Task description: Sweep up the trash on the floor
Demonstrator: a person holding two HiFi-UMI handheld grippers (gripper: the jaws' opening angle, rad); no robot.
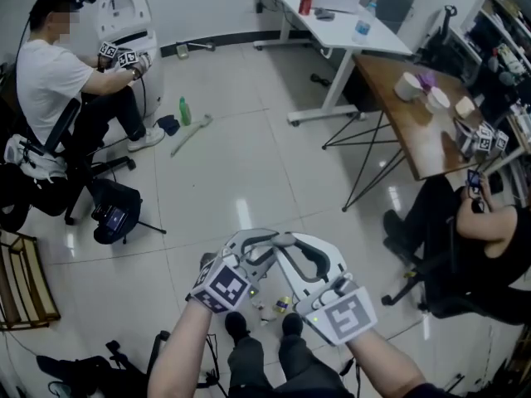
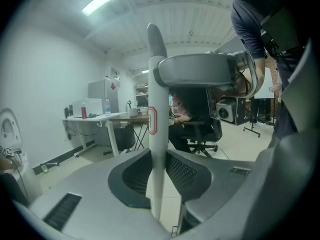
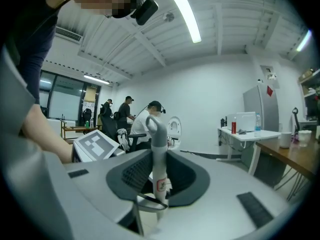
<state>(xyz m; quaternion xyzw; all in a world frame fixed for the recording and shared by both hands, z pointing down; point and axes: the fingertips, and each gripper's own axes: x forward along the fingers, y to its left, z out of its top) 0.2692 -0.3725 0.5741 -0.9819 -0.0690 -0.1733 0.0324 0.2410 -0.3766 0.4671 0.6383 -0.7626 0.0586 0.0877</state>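
Looks barely started: nothing gathered yet. Can make out roughly three small trash scraps, too small to count surely, loose on the floor just ahead of the black shoes and between them. Holding two tools above those shoes: left gripper partly closed, clamping one white handle; right gripper likewise clamping one grey-topped white handle. Left to do: sweeping and collecting everything.
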